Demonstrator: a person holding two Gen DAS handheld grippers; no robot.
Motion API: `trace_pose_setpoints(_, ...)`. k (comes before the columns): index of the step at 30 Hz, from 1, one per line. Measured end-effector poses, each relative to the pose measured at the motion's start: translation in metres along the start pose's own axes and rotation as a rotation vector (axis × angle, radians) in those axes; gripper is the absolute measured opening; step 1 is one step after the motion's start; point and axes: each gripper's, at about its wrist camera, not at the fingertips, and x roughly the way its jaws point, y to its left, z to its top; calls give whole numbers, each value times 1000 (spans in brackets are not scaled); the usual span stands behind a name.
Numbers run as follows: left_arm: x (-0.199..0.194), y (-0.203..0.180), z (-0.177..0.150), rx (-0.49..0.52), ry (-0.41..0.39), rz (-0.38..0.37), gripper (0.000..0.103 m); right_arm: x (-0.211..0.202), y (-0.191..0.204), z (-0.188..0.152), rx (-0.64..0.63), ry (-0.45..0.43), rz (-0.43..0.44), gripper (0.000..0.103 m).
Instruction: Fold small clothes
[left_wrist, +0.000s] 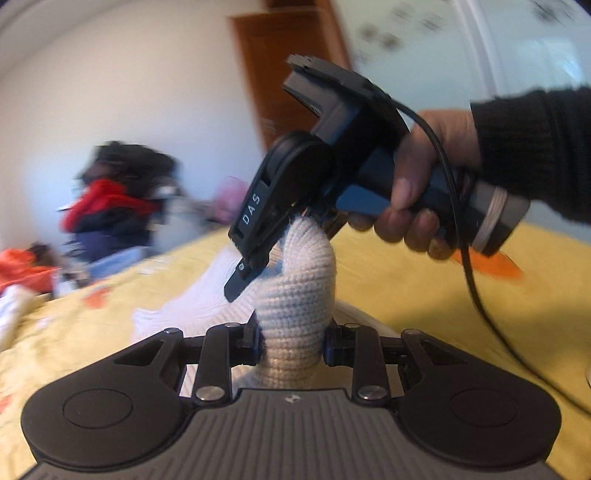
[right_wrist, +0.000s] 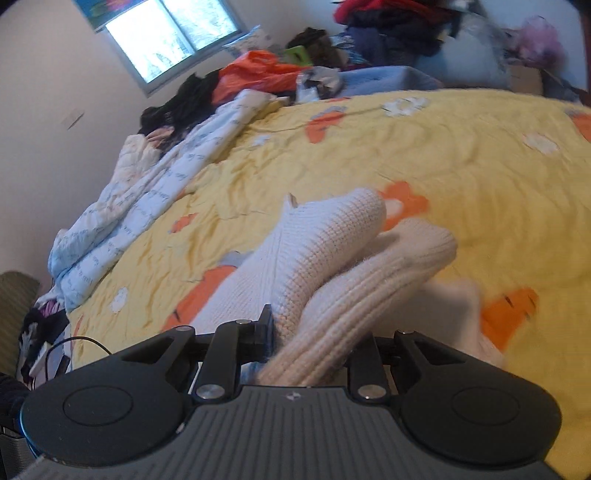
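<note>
A small white knitted garment (left_wrist: 295, 291) is bunched and lifted above the yellow bedspread (left_wrist: 424, 295). My left gripper (left_wrist: 293, 341) is shut on a thick roll of it. My right gripper (left_wrist: 266, 258) comes in from the upper right, held by a hand, and is shut on the same knit just above. In the right wrist view the garment (right_wrist: 332, 258) stretches forward from between the right gripper's (right_wrist: 314, 336) fingers, with a ribbed part on the right; the rest trails onto the bed.
The bed is covered by a yellow quilt with orange flowers (right_wrist: 443, 155). A pale blue blanket (right_wrist: 147, 206) lies crumpled along its left edge. Piles of clothes (right_wrist: 277, 70) sit at the far edge. A black cable (left_wrist: 476, 295) hangs from the right gripper.
</note>
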Motion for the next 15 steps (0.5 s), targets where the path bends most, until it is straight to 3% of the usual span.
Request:
trace_pose_setpoints(3, 18, -37, -15, 100, 61, -20, 29, -4, -44, -45, 129, -22, -27, 28)
trace_pose_setpoints(4, 21, -41, -20, 120, 66, -13, 29, -4, -56, -60, 182, -46, -30, 43)
trace_pose_setpoints(6, 21, -45, -23, 148, 50, -4, 30, -14, -72, -77, 268, -110, 16, 46)
trace_pose_setpoints(8, 19, -47, -22, 176, 51, -19, 33, -30, -80, -81, 309, -181, 17, 56)
trace_pose_setpoints(11, 4, -24, -24, 168, 8, -45, 34, -63, -90, -79, 346, -340, -34, 61)
trace_pose_setpoints(13, -4, -17, -26, 186, -14, -27, 35, -72, -94, -71, 337, -384, -29, 61)
trace_pose_setpoints(15, -1, -22, -32, 244, -17, -8, 38, -66, -89, -60, 312, -367, 16, 62)
